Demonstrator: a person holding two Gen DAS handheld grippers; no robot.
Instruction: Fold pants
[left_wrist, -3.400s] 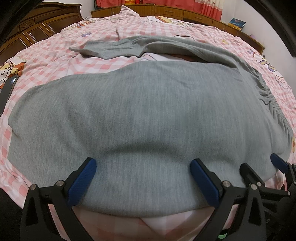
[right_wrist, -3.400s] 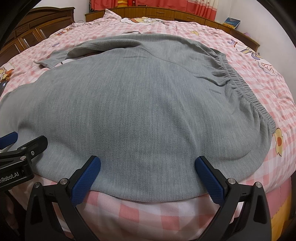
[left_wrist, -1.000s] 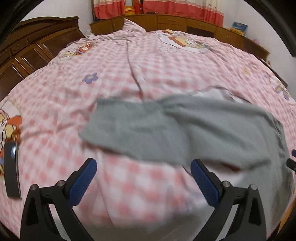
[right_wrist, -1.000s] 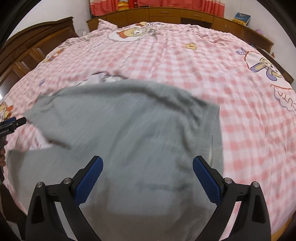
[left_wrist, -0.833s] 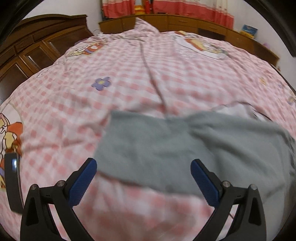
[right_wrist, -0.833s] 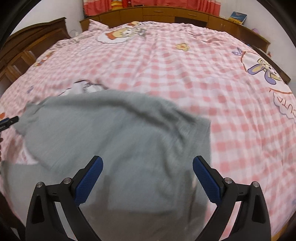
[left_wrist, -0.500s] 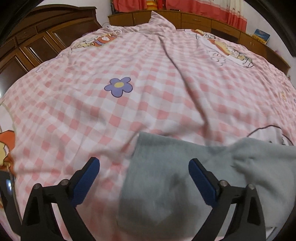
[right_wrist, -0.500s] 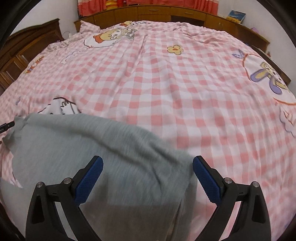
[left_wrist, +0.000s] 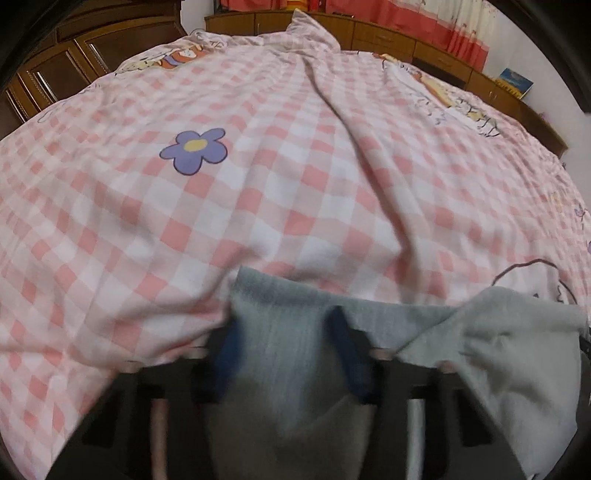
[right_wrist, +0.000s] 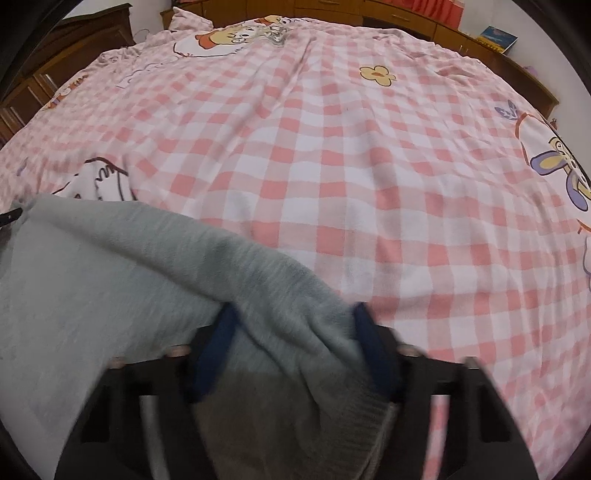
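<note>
The soft, fuzzy grey pants (right_wrist: 110, 288) lie bunched at the near edge of the bed (right_wrist: 369, 184) with its pink checked cover, stretched left to right, with cloth between the partly closed blue fingers of the left gripper (left_wrist: 286, 354) and right gripper (right_wrist: 295, 350).

Soft, even indoor light on my bedspread (left_wrist: 295, 192), no hard shadows or glare; fisheye bends the edges into black corners, and my left gripper (left_wrist: 286, 354), right gripper (right_wrist: 295, 354) and pants (right_wrist: 110, 280) smear with motion blur
</note>
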